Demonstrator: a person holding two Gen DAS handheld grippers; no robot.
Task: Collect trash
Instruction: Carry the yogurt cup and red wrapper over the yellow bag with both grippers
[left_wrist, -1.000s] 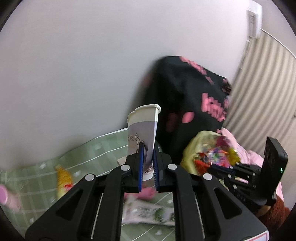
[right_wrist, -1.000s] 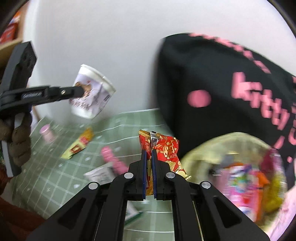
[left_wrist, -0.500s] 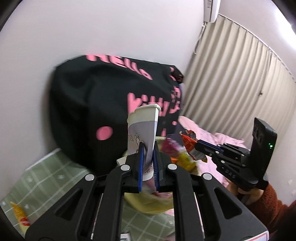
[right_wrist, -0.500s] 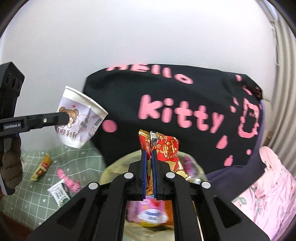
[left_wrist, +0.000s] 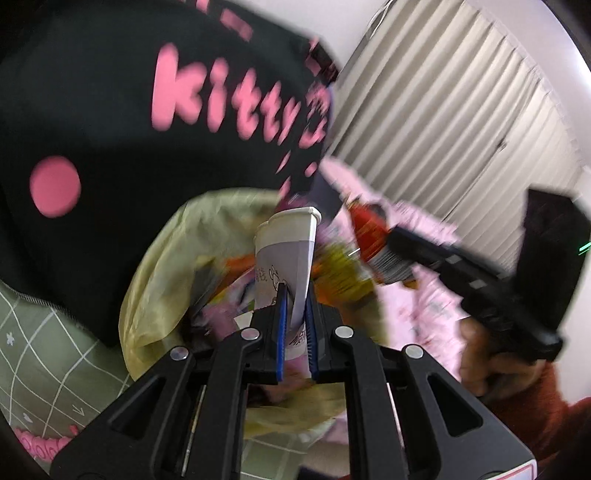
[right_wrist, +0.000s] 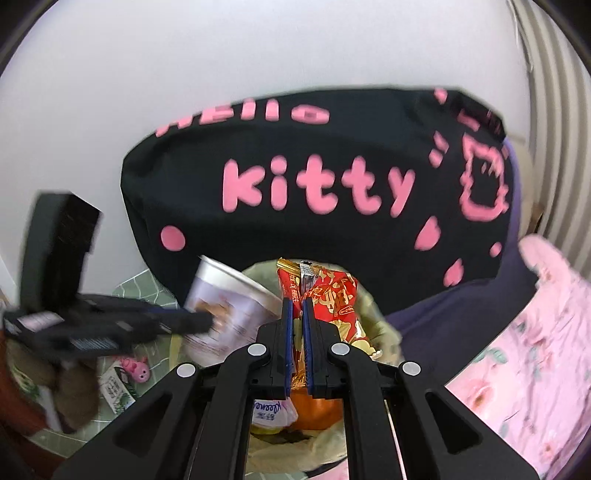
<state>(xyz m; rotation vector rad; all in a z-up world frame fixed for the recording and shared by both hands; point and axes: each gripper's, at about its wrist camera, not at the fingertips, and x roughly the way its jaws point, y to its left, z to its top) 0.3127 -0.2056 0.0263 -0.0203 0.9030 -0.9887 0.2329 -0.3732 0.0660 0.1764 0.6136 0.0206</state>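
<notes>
My left gripper (left_wrist: 294, 295) is shut on a white paper cup (left_wrist: 286, 254) and holds it over the open yellow trash bag (left_wrist: 162, 266), which holds several wrappers. My right gripper (right_wrist: 297, 306) is shut on a red snack wrapper (right_wrist: 332, 295) and holds it over the same bag (right_wrist: 373, 314). The cup (right_wrist: 229, 306) and the left gripper (right_wrist: 207, 319) show at the left of the right wrist view. The right gripper (left_wrist: 391, 240) with the red wrapper (left_wrist: 369, 225) shows at the right of the left wrist view.
A black Hello Kitty bag (right_wrist: 314, 177) stands behind the trash bag against the white wall. A green checked cloth (left_wrist: 44, 350) lies left, with a pink toy (right_wrist: 136, 367) and a white packet (right_wrist: 118, 391) on it. Pink bedding (right_wrist: 535, 350) lies right.
Both grippers have moved right from over the green cloth to above the yellow trash bag, and closer together. Each still holds its item.
</notes>
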